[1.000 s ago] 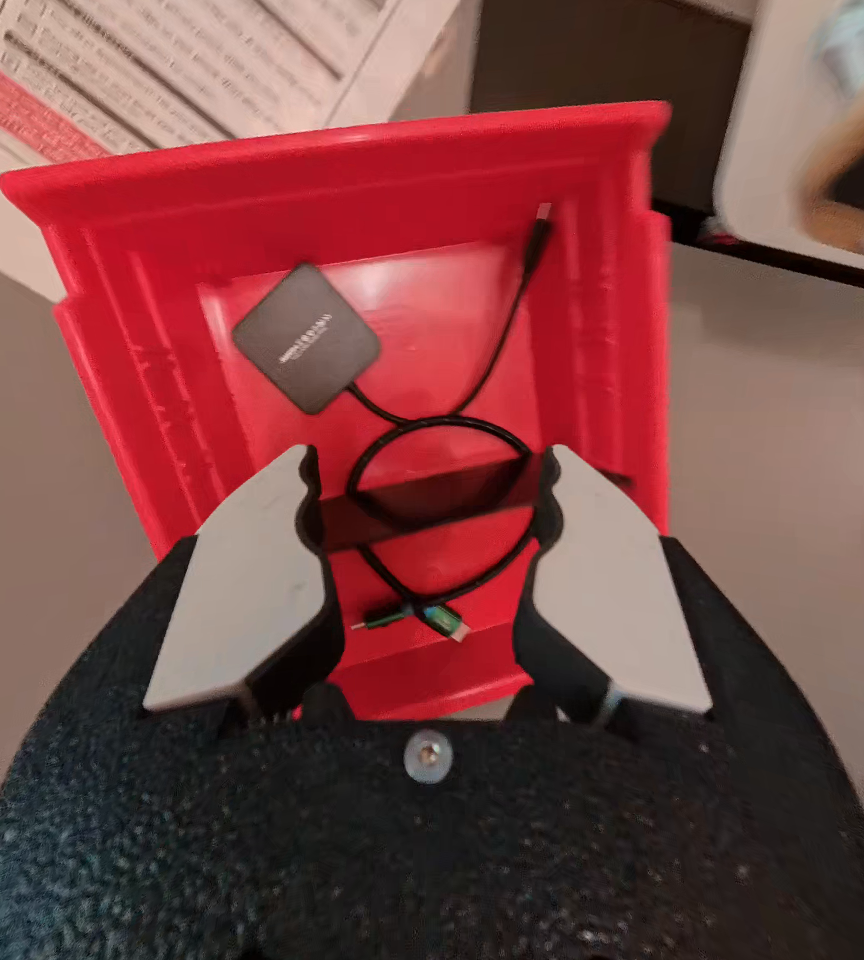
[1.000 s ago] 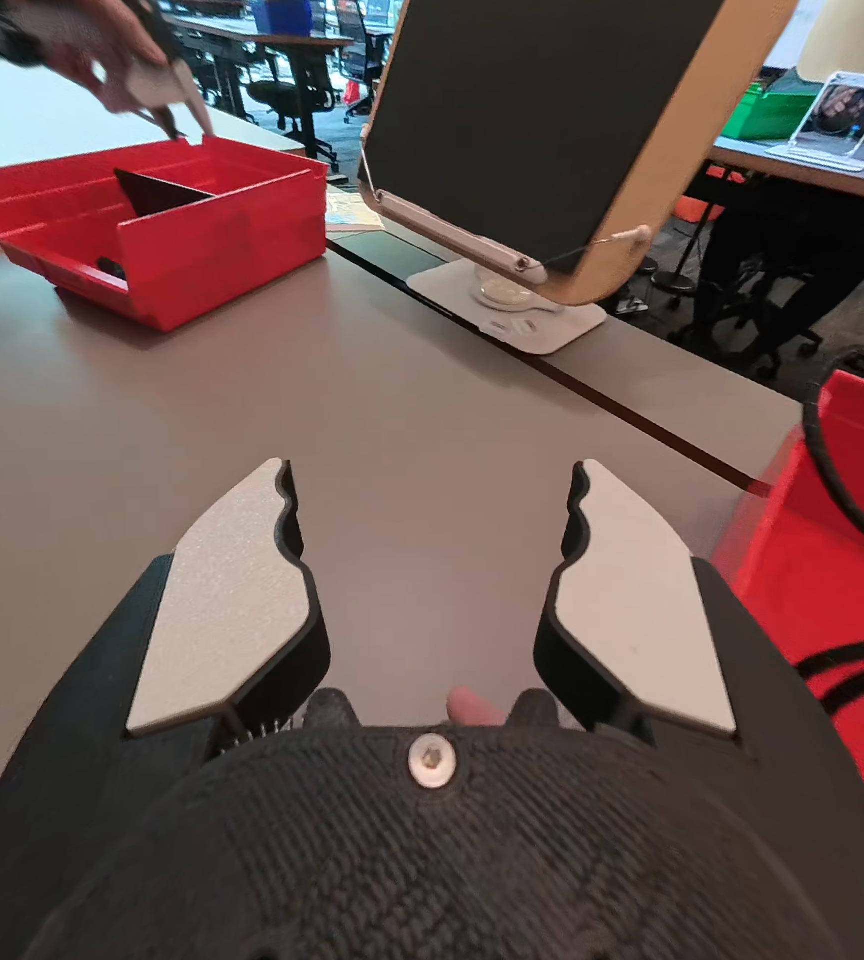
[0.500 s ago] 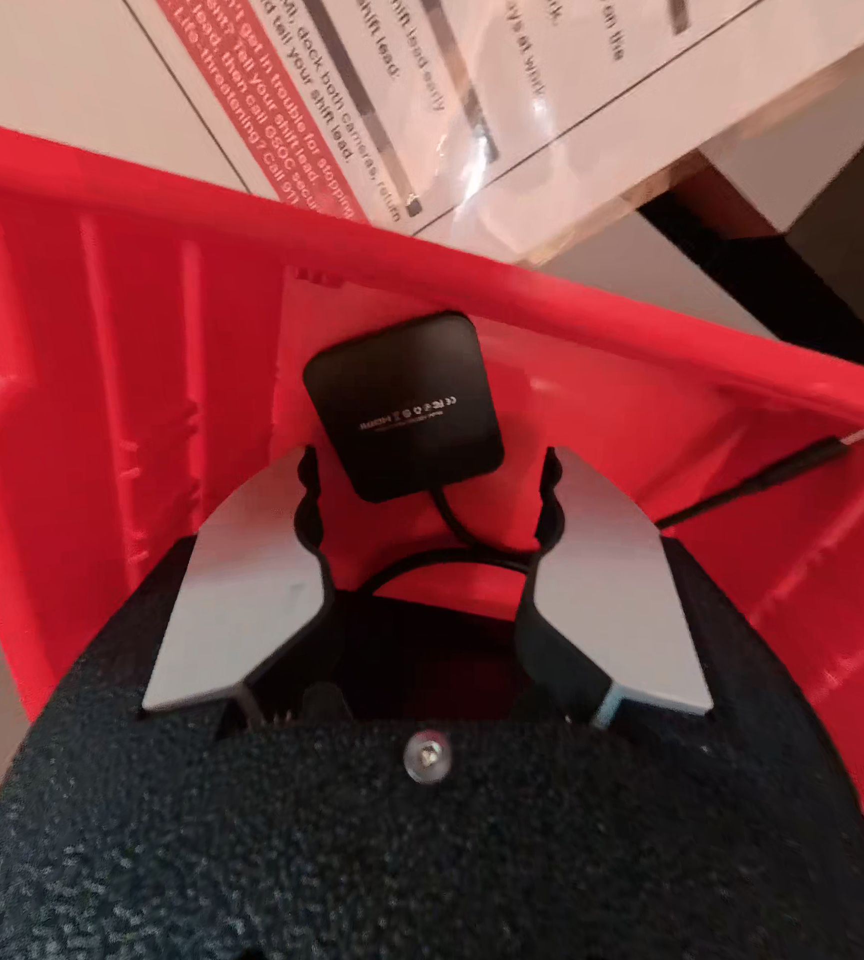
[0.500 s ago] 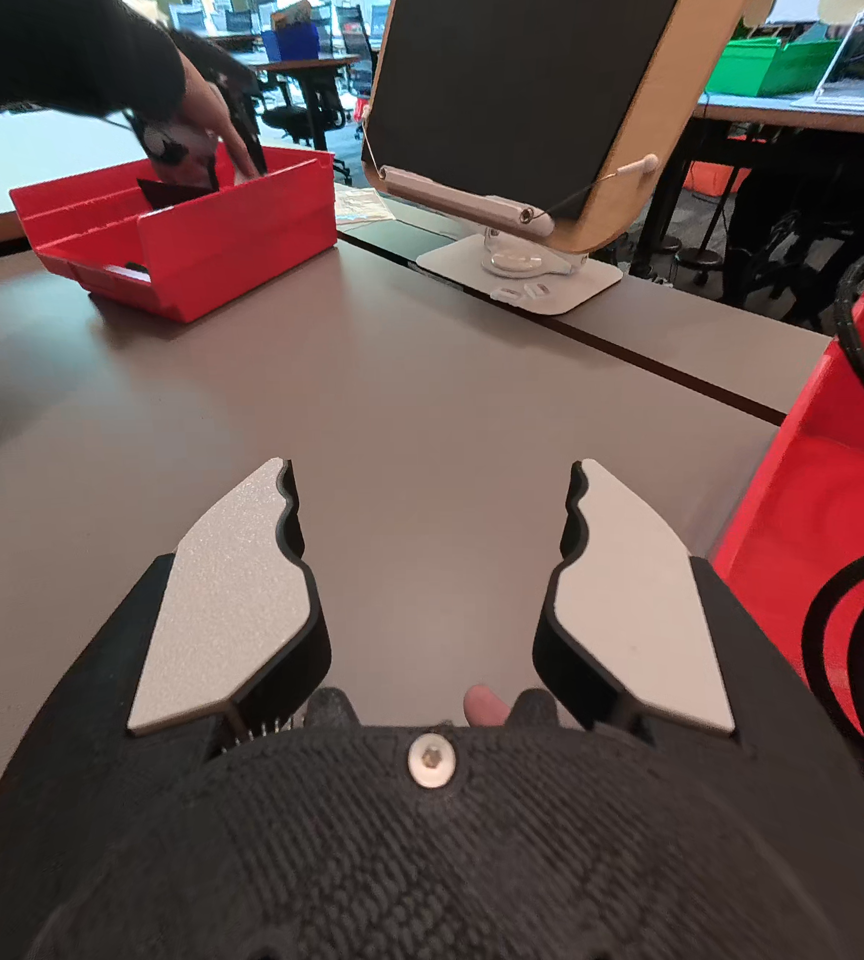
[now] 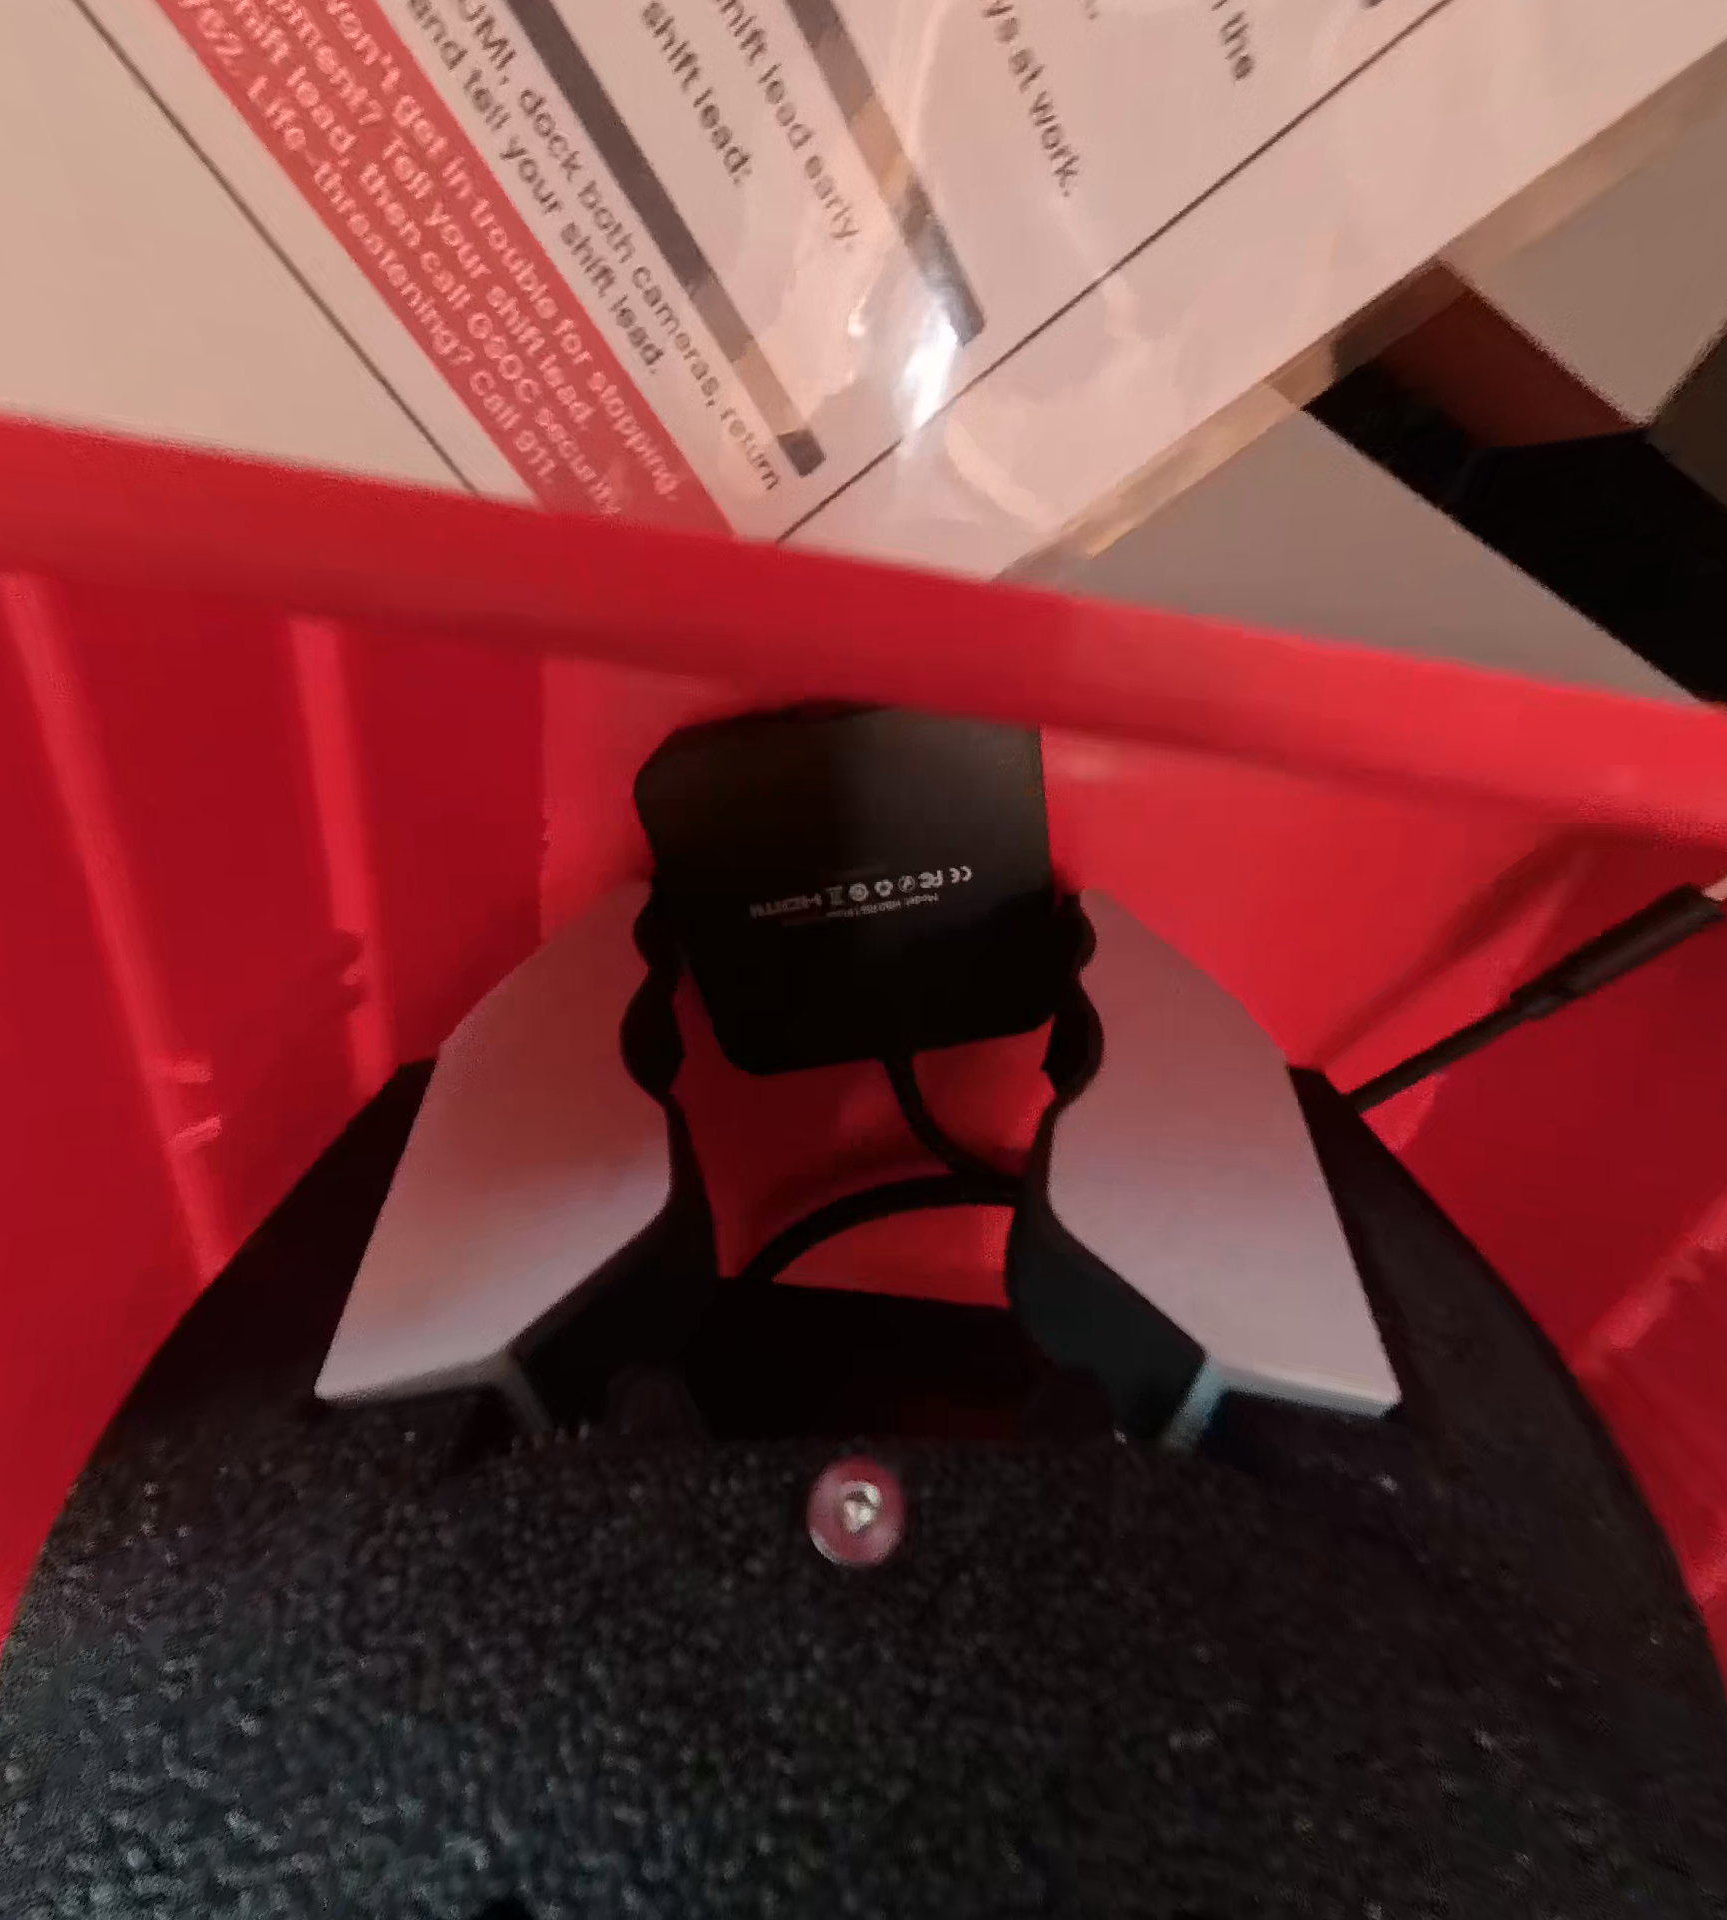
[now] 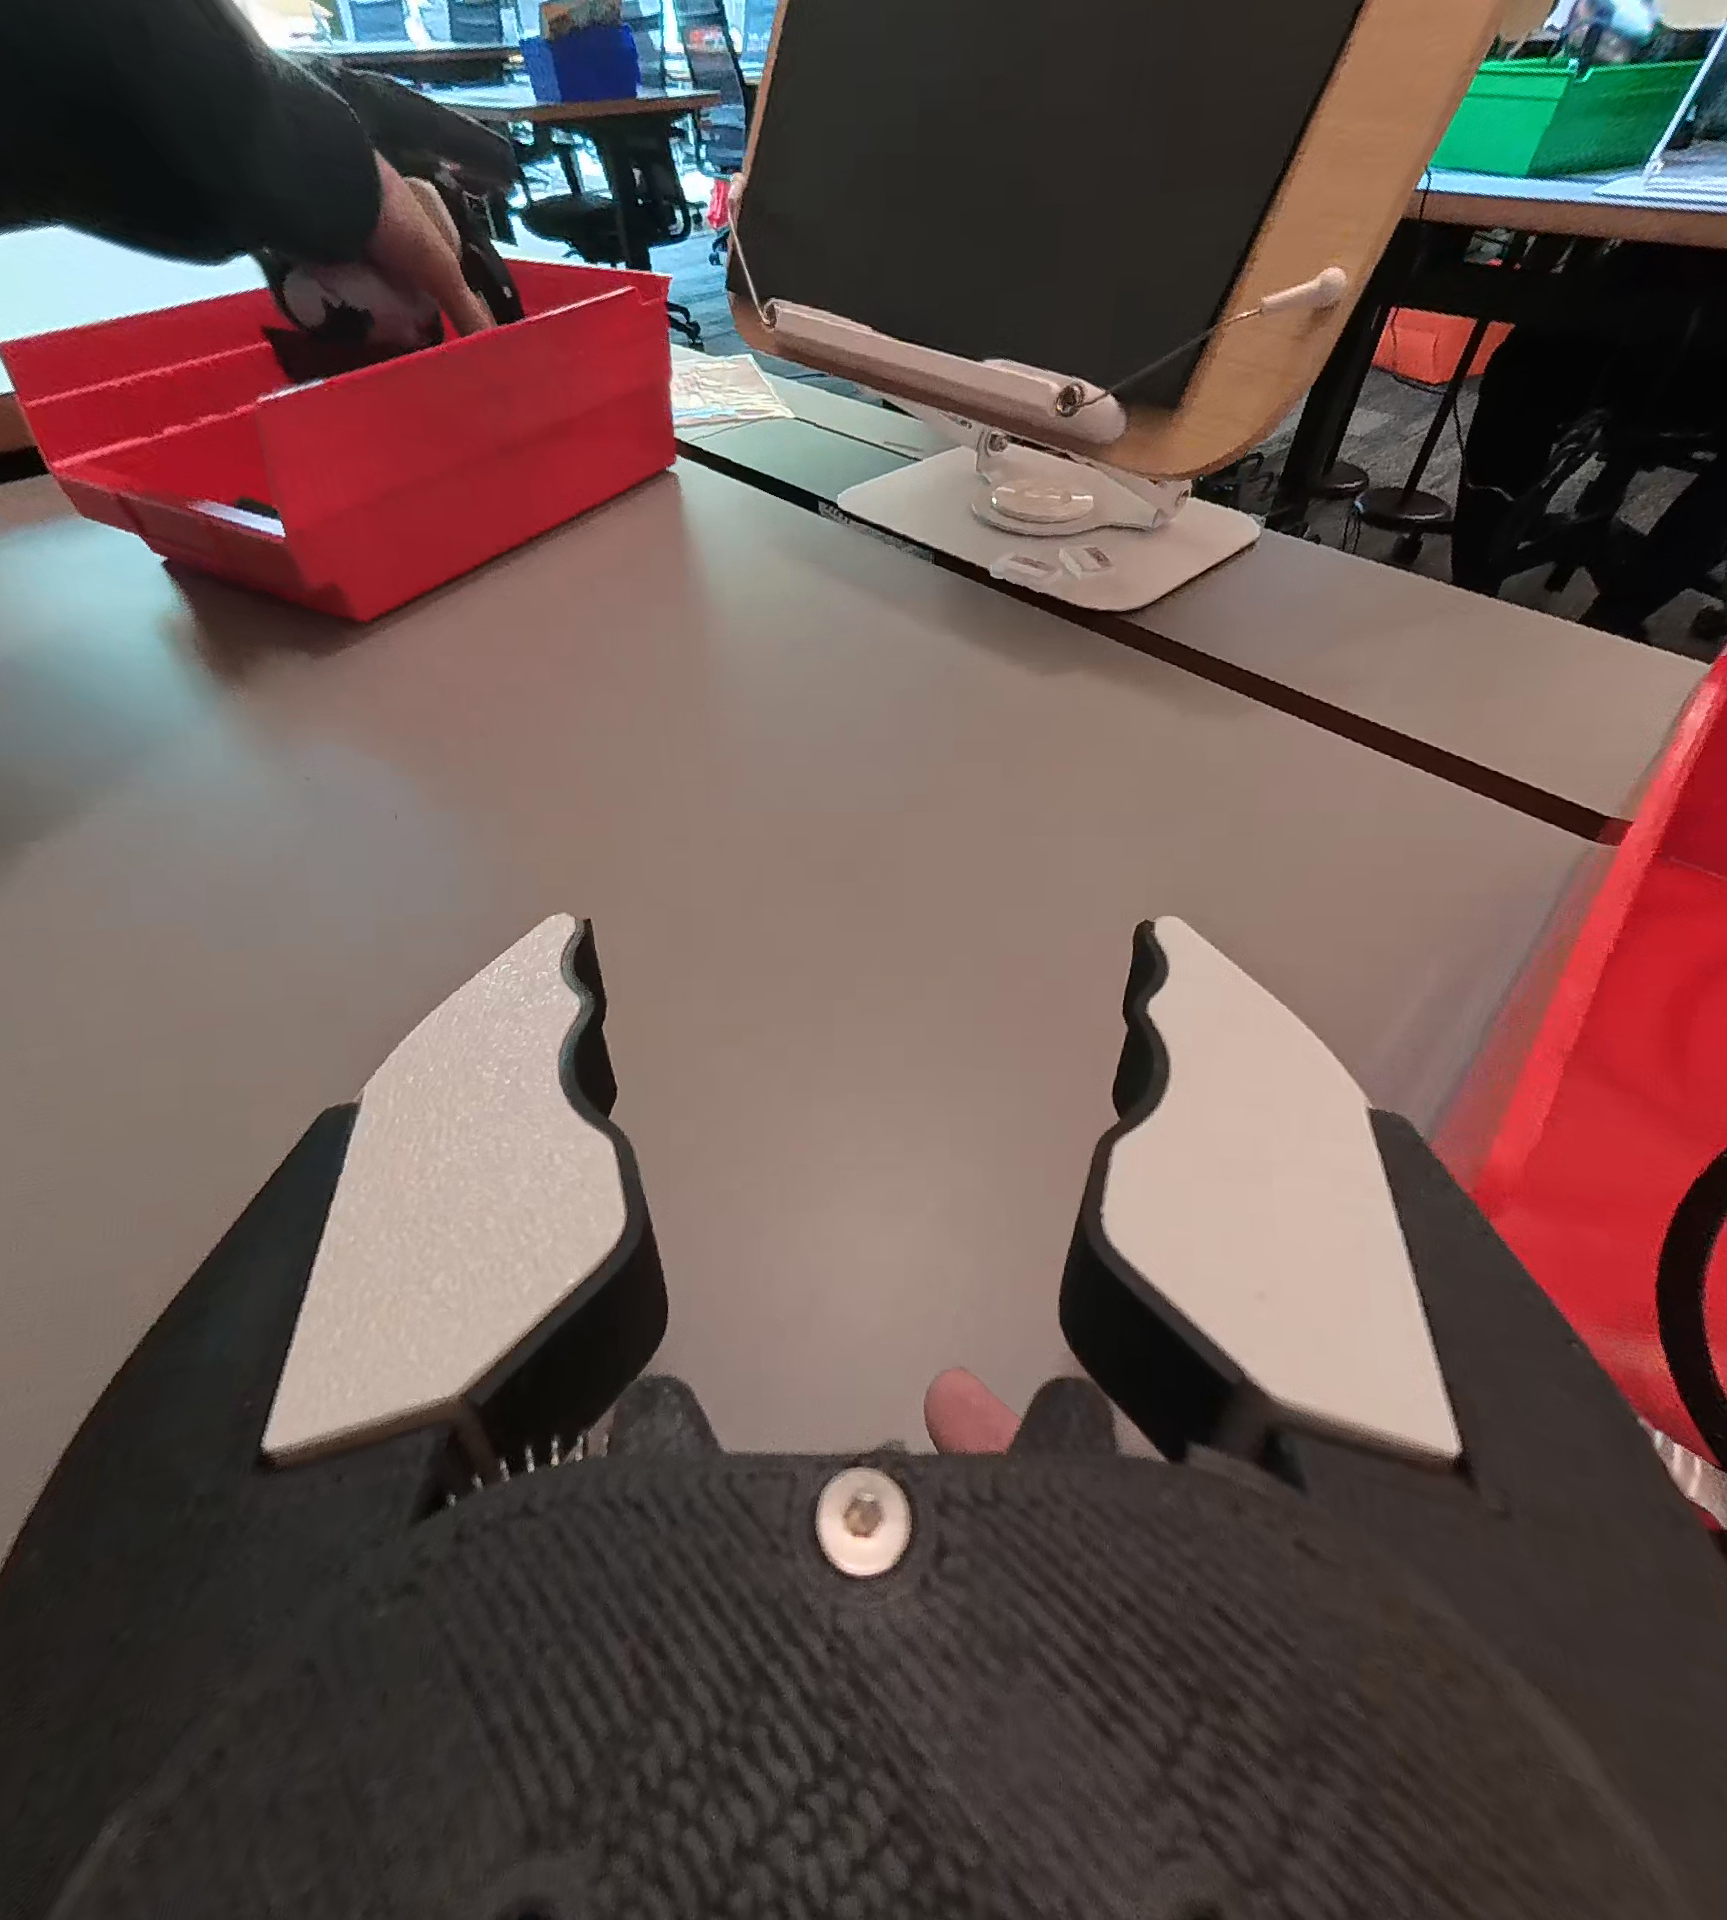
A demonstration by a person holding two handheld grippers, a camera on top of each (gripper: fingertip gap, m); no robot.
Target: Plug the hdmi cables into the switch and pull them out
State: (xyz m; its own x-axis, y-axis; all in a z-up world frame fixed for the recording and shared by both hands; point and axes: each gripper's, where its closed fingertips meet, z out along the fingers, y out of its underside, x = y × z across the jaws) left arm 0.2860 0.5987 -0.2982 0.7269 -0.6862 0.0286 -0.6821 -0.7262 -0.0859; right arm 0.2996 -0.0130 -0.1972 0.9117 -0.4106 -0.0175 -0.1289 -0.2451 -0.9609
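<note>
A flat black square HDMI switch (image 5: 843, 831) lies against the far wall inside a red bin (image 5: 215, 831). My left gripper (image 5: 859, 935) is down in that bin, and its fingertips touch the switch's left and right sides, shut on it. The switch's black lead (image 5: 916, 1117) loops back under the gripper, and a thin cable ending in a metal plug (image 5: 1617, 945) lies to the right. My right gripper (image 6: 864, 966) is open and empty above the grey table (image 6: 838, 779). Black cables (image 6: 1711, 1278) lie in a second red bin (image 6: 1721, 987) at its right.
A laminated printed sheet (image 5: 630, 208) lies beyond the left bin. In the right wrist view that bin (image 6: 443, 447) sits far left with a sleeved hand (image 6: 391, 260) reaching into it. A tablet on a white stand (image 6: 1025, 177) stands at the back.
My left gripper went down into the bin and forward to the switch, and its jaws narrowed onto the switch's sides. My right gripper stayed open and shifted only a little.
</note>
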